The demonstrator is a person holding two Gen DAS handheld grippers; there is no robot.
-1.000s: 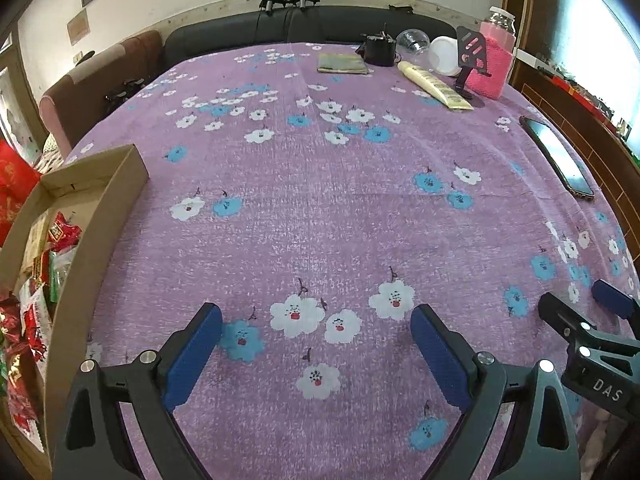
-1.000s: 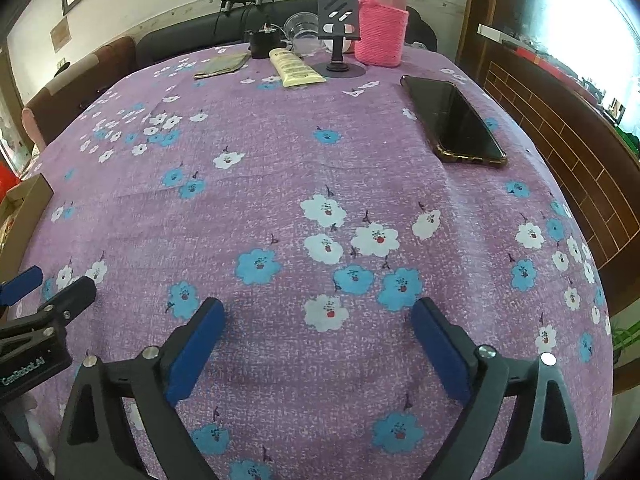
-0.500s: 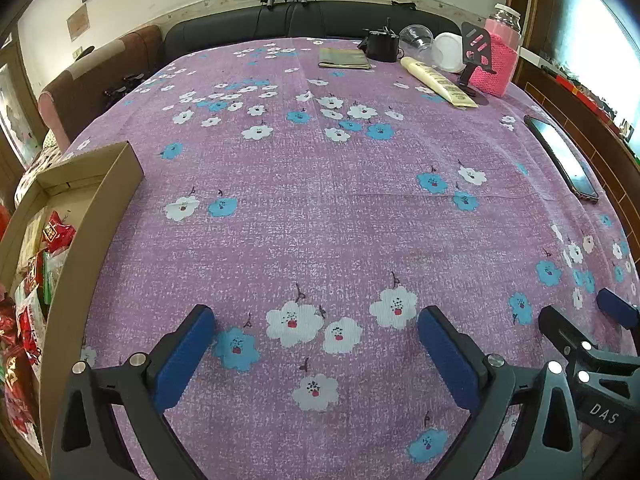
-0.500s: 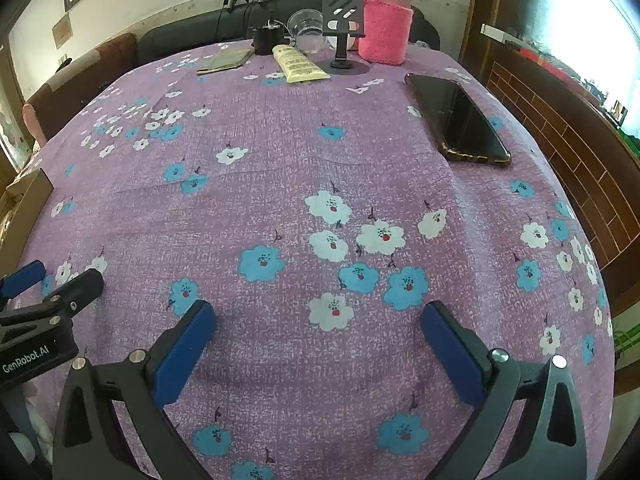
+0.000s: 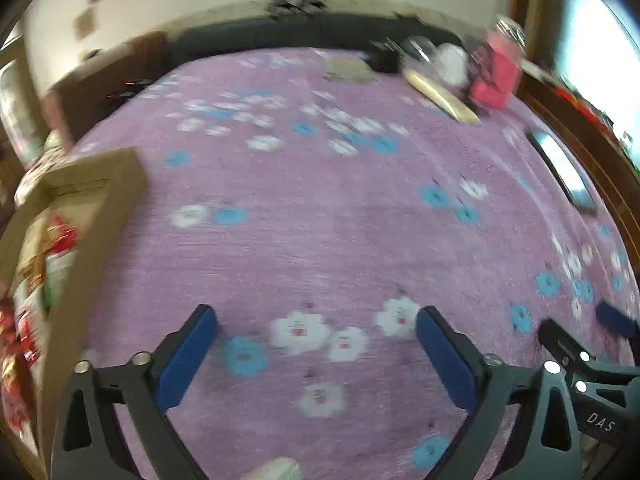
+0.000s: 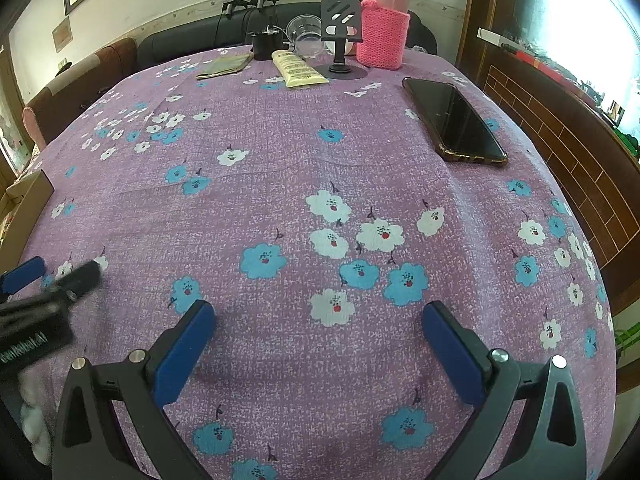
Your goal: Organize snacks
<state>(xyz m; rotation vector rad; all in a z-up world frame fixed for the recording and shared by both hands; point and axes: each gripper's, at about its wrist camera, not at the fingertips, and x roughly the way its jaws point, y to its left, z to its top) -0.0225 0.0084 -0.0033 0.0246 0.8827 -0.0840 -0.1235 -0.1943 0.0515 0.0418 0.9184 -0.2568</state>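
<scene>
The snacks (image 5: 28, 280) lie in the box (image 5: 96, 216), left of the wide-open, empty left gripper (image 5: 316, 344), the nearer one.

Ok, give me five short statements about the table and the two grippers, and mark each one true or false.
1. The right gripper has its fingers spread wide with only tablecloth between them. True.
2. The left gripper is shut on a snack packet. False: its fingers stand apart and hold nothing.
3. The snacks lie inside the cardboard box at the table's left edge. True.
4. The phone stands upright in the black phone stand. False: it lies flat on the purple tablecloth, and the stand is empty.
5. The bottle at the far end wears a pink knitted sleeve. True.
</scene>
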